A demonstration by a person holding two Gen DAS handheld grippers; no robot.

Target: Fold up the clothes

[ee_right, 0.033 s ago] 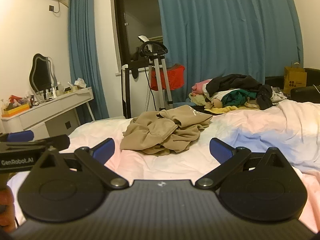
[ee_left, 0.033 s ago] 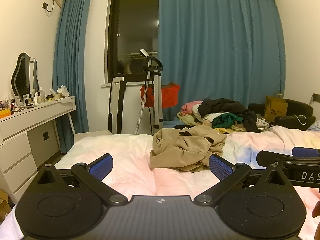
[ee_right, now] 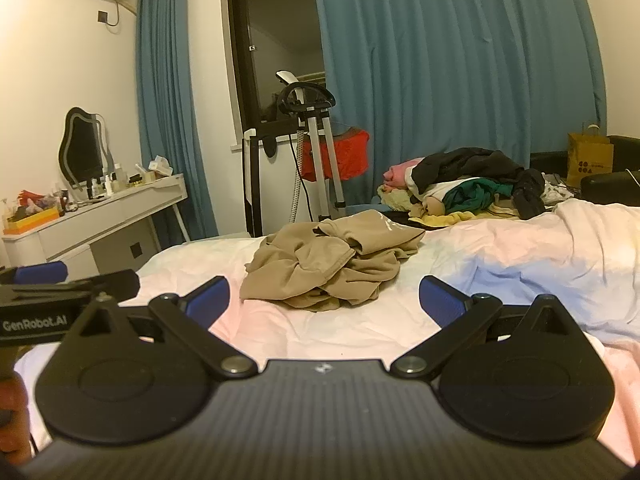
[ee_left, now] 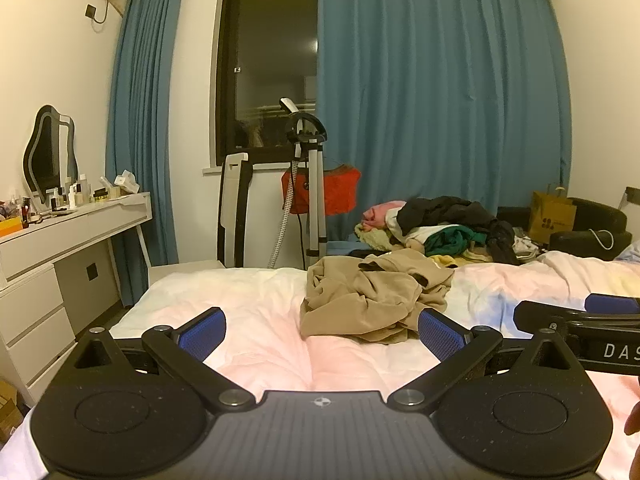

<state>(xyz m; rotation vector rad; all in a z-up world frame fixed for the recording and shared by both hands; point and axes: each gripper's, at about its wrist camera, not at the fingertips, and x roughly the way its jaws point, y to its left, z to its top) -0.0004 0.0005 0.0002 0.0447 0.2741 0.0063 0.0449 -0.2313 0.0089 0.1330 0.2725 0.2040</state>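
A crumpled tan garment (ee_left: 372, 300) lies in a heap on the pale pink and white bedspread (ee_left: 248, 312); it also shows in the right wrist view (ee_right: 328, 268). My left gripper (ee_left: 322, 332) is open and empty, held above the bed just short of the garment. My right gripper (ee_right: 324, 300) is open and empty, also in front of the garment. Each gripper shows at the edge of the other's view, the right one in the left wrist view (ee_left: 580, 320) and the left one in the right wrist view (ee_right: 60, 284).
A pile of mixed clothes (ee_left: 444, 228) lies at the bed's far side. A garment steamer stand (ee_left: 308, 184) with a red item stands by the window. A white dressing table (ee_left: 68, 236) with a mirror is on the left. A paper bag (ee_left: 552, 212) sits far right.
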